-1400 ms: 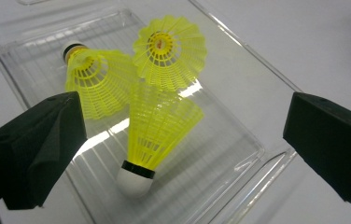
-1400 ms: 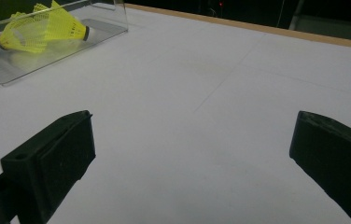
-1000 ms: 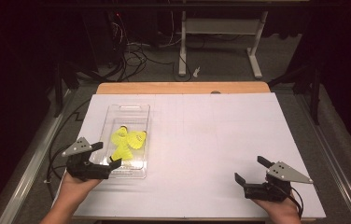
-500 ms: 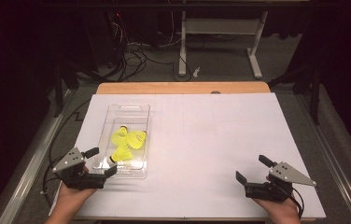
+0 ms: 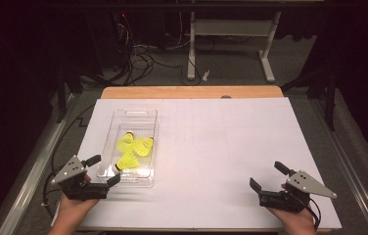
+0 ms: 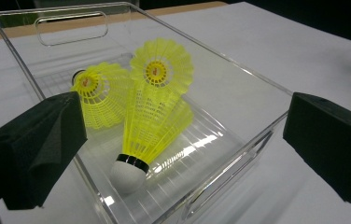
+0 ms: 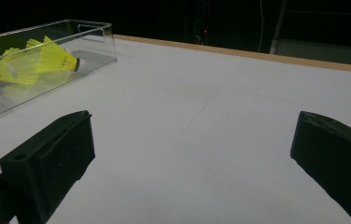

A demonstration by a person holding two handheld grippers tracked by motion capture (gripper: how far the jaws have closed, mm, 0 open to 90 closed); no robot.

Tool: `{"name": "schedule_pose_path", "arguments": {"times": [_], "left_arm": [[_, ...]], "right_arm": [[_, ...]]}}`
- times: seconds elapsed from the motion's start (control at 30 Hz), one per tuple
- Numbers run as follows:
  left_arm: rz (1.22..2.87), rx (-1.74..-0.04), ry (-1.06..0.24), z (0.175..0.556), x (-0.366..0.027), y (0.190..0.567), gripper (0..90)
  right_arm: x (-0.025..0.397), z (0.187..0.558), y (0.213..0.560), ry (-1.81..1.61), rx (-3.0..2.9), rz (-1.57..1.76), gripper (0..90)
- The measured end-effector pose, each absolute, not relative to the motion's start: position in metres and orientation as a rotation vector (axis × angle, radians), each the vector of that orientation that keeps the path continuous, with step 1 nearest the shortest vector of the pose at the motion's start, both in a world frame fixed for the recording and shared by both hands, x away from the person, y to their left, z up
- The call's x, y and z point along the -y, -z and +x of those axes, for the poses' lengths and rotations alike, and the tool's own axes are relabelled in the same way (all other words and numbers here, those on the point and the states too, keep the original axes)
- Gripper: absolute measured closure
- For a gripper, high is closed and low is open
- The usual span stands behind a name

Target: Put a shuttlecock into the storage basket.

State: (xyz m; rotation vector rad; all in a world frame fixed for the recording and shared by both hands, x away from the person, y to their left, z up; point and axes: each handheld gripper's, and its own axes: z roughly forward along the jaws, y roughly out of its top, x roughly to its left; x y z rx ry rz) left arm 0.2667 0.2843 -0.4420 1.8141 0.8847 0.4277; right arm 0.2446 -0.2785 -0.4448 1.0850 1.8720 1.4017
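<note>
High view: the left gripper (image 5: 101, 170) has drawn back from over the tray (image 5: 138, 115) to its near end, fingers wide and empty, so the shuttlecocks (image 5: 133, 147) look delivered. Left gripper view: all three lie inside the tray. Right gripper view: the right gripper (image 7: 187, 154) rests well apart from the tray, fingers wide, empty.

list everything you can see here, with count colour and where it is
shuttlecocks: 3, yellow skirts, one with a white cork tip ringed in black, lying inside the clear tray
tray: 1, clear plastic, with handle slots, on the left part of the table
table: 1, white top with a wooden far edge, under everything
desk frame: 1, pale, on the floor beyond the table
cables: several, dark, on the floor behind the table
left hand-held gripper: 1, black with grey plate, open, at the tray's near end
right hand-held gripper: 1, black with grey plate, open, over bare table at near right
</note>
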Motion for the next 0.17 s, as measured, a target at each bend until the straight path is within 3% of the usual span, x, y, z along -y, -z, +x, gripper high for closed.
{"name": "schedule_pose_path", "arguments": {"times": [0.17], "left_arm": [[1.807,-0.880,-0.454,0.2647,-0.2838,0.4400,0.8]], "right_arm": [[0.2793,0.2436,0.4435,-1.410,-1.864,1.077,0.1]]}}
